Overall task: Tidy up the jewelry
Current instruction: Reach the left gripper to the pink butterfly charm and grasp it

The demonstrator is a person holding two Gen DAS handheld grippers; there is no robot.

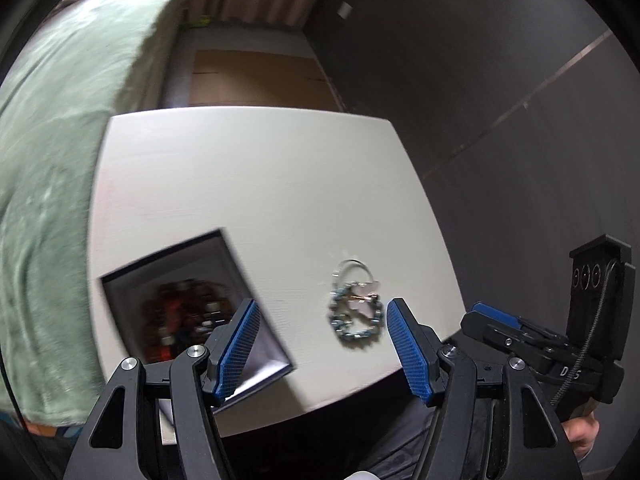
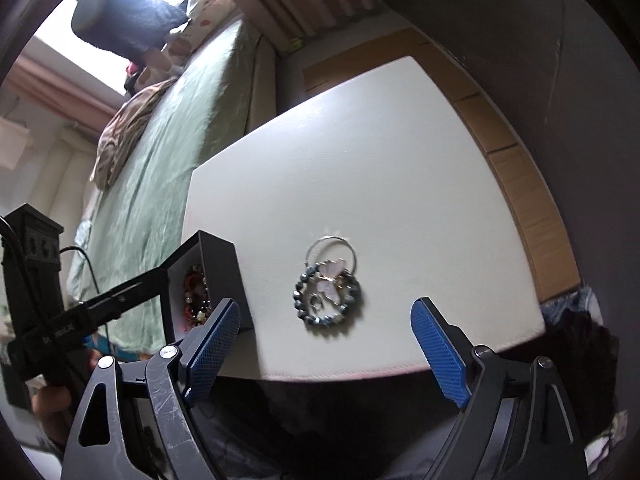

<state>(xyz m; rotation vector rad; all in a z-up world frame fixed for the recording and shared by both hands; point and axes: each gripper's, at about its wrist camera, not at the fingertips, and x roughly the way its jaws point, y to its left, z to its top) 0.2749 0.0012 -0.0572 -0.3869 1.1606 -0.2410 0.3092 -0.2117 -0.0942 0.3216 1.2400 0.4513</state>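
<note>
A small pile of jewelry [image 1: 354, 308] lies on the white table [image 1: 260, 176]: a dark blue bead bracelet, thin silver hoops and a pale butterfly piece. It also shows in the right wrist view [image 2: 329, 290]. An open dark box [image 1: 188, 312] at the table's left holds red and brown beaded pieces; it shows in the right wrist view [image 2: 208, 280] too. My left gripper [image 1: 320, 344] is open and empty, above the table's near edge between box and pile. My right gripper [image 2: 326, 354] is open and empty, just short of the pile.
A bed with a green cover [image 2: 168, 152] runs along the table's left side. Cardboard [image 1: 256, 76] lies on the floor beyond the table. A dark wall [image 1: 500, 100] stands to the right. The other hand-held gripper [image 1: 560, 340] shows at the right of the left wrist view.
</note>
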